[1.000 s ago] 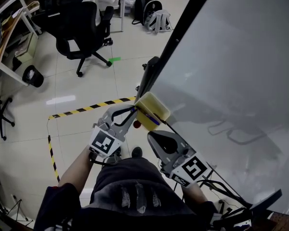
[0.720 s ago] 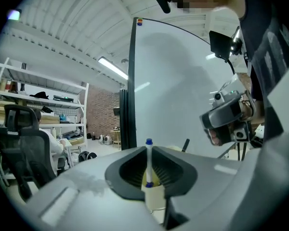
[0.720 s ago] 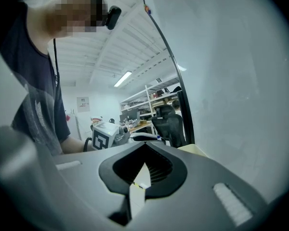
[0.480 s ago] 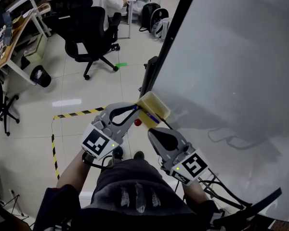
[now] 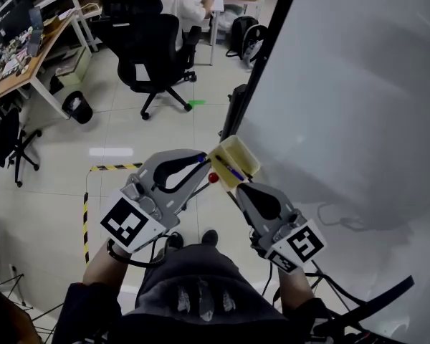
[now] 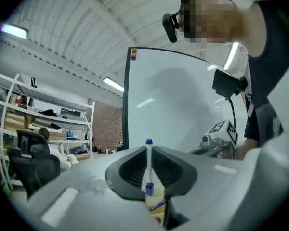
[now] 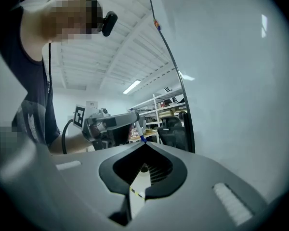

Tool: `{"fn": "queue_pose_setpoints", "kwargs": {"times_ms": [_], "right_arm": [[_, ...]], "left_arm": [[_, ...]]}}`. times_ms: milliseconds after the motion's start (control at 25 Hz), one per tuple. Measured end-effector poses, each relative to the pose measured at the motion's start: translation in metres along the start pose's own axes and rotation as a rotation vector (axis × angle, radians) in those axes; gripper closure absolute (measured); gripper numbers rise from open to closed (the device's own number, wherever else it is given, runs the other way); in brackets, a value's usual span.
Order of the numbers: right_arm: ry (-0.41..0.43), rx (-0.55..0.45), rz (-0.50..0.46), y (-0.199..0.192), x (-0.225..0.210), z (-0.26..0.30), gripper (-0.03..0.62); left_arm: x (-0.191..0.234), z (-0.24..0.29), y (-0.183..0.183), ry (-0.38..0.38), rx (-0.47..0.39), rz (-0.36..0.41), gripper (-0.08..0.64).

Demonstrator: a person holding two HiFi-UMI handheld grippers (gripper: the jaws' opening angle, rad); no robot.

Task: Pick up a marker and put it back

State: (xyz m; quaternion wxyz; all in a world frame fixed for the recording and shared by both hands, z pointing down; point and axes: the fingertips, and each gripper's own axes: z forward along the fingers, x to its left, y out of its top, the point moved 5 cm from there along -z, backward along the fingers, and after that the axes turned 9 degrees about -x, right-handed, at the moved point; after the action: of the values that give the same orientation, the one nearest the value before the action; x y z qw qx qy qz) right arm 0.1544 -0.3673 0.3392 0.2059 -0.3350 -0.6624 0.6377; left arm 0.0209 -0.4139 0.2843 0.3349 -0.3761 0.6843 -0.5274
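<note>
My left gripper (image 5: 201, 161) is shut on a white marker with a blue cap (image 6: 148, 165), which stands upright between the jaws. Its tips sit just left of a yellow tray (image 5: 244, 151) fixed at the edge of the whiteboard (image 5: 358, 84). Another marker with blue on it (image 5: 230, 170) lies in that tray, and a small red piece (image 5: 213, 178) shows just below it. My right gripper (image 5: 239, 187) is shut with nothing in it, just under the tray. In the right gripper view, the left gripper and its marker (image 7: 138, 130) show beyond the shut tips (image 7: 143, 143).
The whiteboard's black frame (image 5: 261, 56) runs up the middle. On the floor are black-and-yellow tape (image 5: 109, 168), a black office chair (image 5: 154, 49) with a seated person behind it, backpacks (image 5: 248, 37), a bin (image 5: 77, 106) and a desk (image 5: 21, 70) at left.
The head view has tilted, showing more of the room. The left gripper has swung slightly outward at its back end, tips still by the tray. The marker stays held; the right gripper stays shut.
</note>
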Motion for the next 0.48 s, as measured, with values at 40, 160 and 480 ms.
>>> {"fn": "queue_pose_setpoints", "kwargs": {"times_ms": [40, 160, 480], "right_arm": [[0.001, -0.004, -0.008, 0.003, 0.001, 0.001, 0.591], [0.004, -0.010, -0.036, 0.011, 0.008, 0.008, 0.591], [-0.018, -0.003, -0.122, 0.012, 0.064, 0.023, 0.591]], "left_arm": [[0.000, -0.003, 0.006, 0.005, -0.004, 0.009, 0.523], [0.002, -0.014, 0.022, 0.008, -0.021, 0.029, 0.523], [-0.011, -0.078, 0.047, -0.026, -0.052, 0.063, 0.523]]}}
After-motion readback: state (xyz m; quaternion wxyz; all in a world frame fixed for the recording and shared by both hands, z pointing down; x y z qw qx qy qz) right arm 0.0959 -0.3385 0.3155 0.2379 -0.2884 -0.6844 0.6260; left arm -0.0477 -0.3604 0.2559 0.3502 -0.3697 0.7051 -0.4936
